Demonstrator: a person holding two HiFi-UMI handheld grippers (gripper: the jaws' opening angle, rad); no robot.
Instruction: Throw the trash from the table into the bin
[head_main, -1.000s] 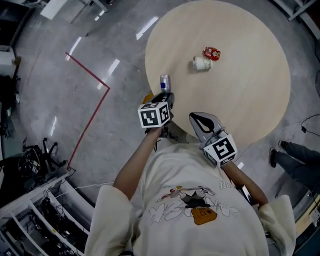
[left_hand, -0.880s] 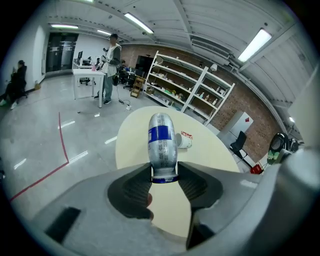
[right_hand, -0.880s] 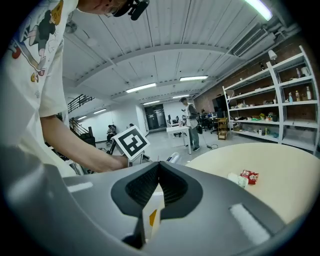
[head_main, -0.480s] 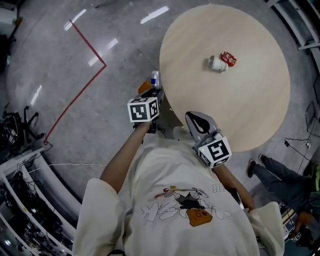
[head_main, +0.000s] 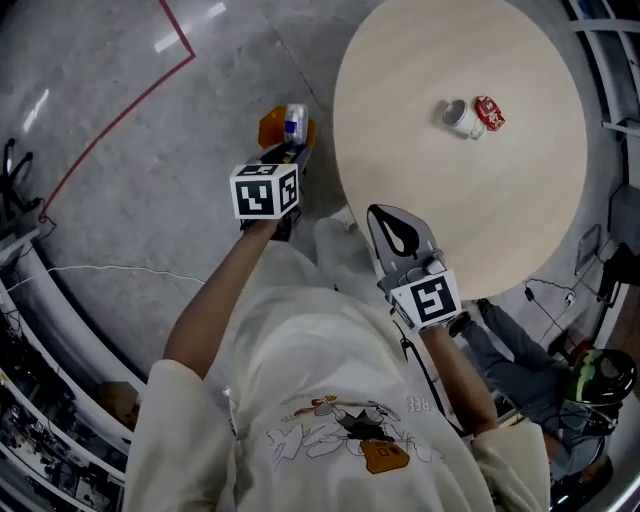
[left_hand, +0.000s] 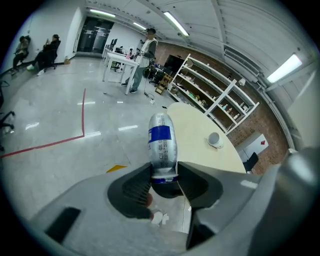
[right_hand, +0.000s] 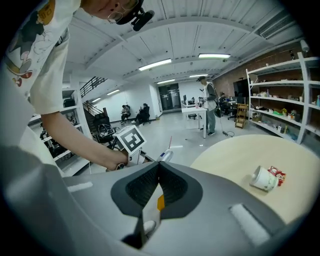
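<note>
While my left tool (left_hand: 164, 176) grips the can (left_hand: 161, 142) off the desk (head_main: 430, 200) and my right tool (right_hand: 159, 169) rests closed and empty, I judge transport underway, needing release over the bin.

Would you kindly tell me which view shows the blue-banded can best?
The left gripper view: the can fills the centre, clamped in the left claw. The head view shows only its top beyond the marker cube; the right gripper view, a distant sliver.

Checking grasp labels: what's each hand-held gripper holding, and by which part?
Left hand-held gripper: shut on the silver-and-blue can, pinched at its near end, the rest sticking out ahead. Right hand-held gripper: jaws together, nothing held.
</note>
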